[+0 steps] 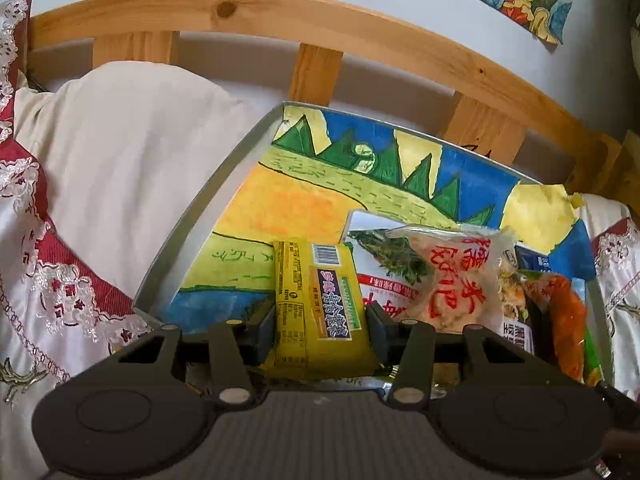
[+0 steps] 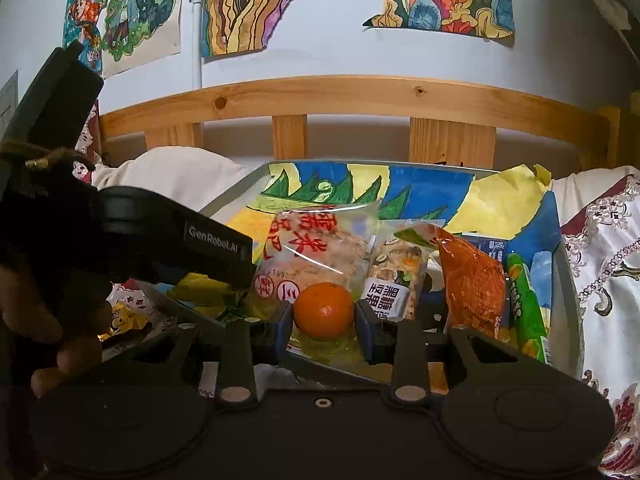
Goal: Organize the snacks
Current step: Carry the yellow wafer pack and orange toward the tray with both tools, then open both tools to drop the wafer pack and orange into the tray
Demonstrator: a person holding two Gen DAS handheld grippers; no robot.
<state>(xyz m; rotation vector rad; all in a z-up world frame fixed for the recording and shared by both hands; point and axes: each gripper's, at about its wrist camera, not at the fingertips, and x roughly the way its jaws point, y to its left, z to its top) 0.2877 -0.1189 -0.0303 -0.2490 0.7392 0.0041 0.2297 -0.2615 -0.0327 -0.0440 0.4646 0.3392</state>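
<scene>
My left gripper [image 1: 320, 322] is shut on a yellow biscuit packet [image 1: 316, 304], held above the near edge of a grey tray [image 1: 208, 200] lined with a painted picture. In the tray lie a clear rice-cracker bag with red characters [image 1: 456, 276], a leafy-print packet [image 1: 384, 264] and an orange bag [image 1: 560, 312]. My right gripper [image 2: 323, 320] is shut on a small orange fruit [image 2: 323, 310] at the tray's near rim [image 2: 568, 280]. Behind the fruit lie the rice-cracker bag [image 2: 316, 248], a nut bar [image 2: 396, 276], the orange bag [image 2: 472, 280] and a green tube [image 2: 528, 304]. The left gripper's body [image 2: 180, 236], with a hand on it, shows at the left.
The tray rests on a bed with a white and red embroidered cover [image 1: 48, 272] and a cream pillow [image 1: 132, 160]. A wooden headboard [image 2: 352, 96] and a wall with drawings [image 2: 248, 4] stand behind. The tray's left half [image 1: 280, 200] shows bare painted lining.
</scene>
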